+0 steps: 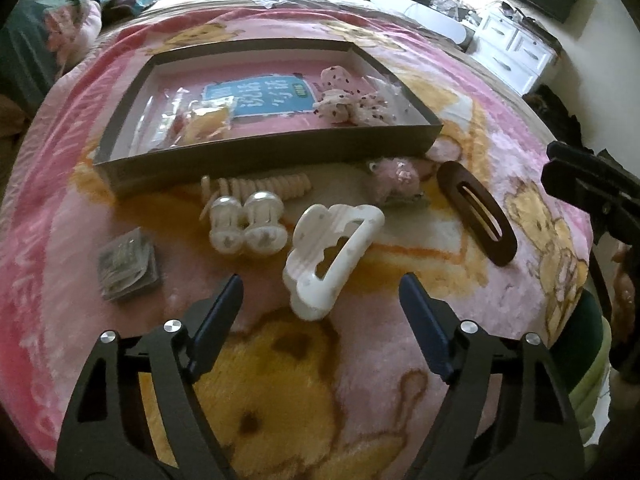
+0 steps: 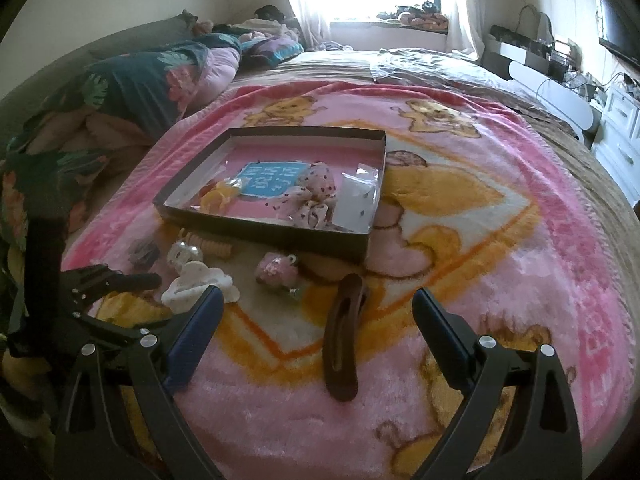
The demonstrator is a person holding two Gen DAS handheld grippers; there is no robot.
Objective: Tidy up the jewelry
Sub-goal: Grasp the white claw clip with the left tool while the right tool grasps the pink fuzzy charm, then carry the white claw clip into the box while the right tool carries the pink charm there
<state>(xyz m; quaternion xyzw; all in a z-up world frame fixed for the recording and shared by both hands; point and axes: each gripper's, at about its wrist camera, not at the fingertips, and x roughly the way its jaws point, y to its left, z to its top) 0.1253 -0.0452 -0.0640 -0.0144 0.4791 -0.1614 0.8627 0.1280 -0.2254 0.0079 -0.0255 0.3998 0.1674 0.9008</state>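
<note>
while we hover over the blanket [image 1: 440,280] | left gripper [image 1: 320,300] jaws apart, empty, white claw clip [image 1: 332,248] just ahead | right gripper [image 2: 316,320] jaws apart, brown barrette [image 2: 344,340] between them | beyond: pink clip [image 2: 276,272], then dark tray [image 1: 256,160]

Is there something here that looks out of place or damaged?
Nothing looks damaged. Several pieces still lie loose on the blanket outside the box: the white hair clip, the brown clip and the pearl spools. Both claws are open and hold nothing.
</note>
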